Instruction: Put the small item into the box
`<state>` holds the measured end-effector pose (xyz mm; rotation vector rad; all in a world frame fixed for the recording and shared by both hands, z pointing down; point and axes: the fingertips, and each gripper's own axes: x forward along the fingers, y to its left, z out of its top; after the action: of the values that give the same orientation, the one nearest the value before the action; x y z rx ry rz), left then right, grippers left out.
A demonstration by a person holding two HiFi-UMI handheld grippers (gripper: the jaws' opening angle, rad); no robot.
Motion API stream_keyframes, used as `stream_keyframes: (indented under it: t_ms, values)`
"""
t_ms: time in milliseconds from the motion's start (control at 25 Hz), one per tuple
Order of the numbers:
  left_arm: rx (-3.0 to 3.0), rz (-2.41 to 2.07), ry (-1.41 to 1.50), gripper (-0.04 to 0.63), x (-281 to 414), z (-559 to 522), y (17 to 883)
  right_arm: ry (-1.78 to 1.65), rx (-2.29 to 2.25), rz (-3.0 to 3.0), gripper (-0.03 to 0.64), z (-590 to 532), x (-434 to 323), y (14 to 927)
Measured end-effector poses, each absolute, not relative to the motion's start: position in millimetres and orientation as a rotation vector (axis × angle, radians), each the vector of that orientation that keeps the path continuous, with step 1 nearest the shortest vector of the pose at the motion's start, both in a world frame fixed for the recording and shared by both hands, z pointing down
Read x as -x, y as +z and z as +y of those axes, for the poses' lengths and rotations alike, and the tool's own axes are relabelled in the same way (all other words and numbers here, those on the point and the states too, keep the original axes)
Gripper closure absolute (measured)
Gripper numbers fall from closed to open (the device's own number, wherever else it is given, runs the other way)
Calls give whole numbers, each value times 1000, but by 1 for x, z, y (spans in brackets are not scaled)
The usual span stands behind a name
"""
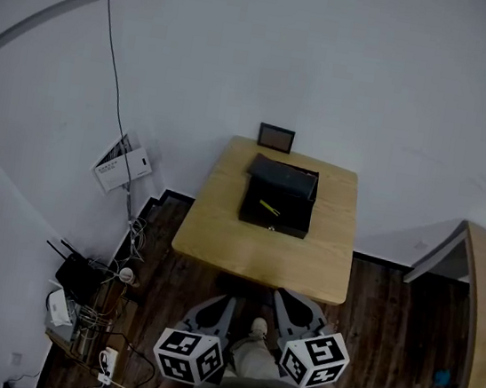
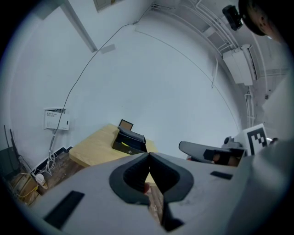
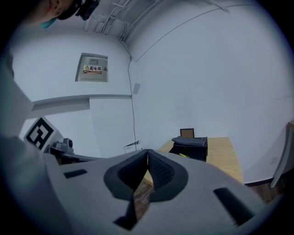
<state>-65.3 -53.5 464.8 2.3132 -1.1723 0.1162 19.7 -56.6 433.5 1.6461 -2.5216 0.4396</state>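
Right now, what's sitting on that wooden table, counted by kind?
Black box: 1
Small yellow-green item, inside the box: 1
Dark-framed panel, at the far edge: 1
Total: 3

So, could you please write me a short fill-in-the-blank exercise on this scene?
The black box stands on a wooden ____.
The small yellow item lies ____ the box.
The left gripper and the right gripper both have their jaws ____.
Missing words: table; inside; shut.
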Motion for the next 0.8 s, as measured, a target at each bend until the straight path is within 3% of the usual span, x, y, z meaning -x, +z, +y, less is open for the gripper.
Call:
stream_keyframes:
  t_ms: [800]
  values:
    - [-2321,-1177,102,592,65,-44,464,429,-1622,-2541,617,-47,-16,431]
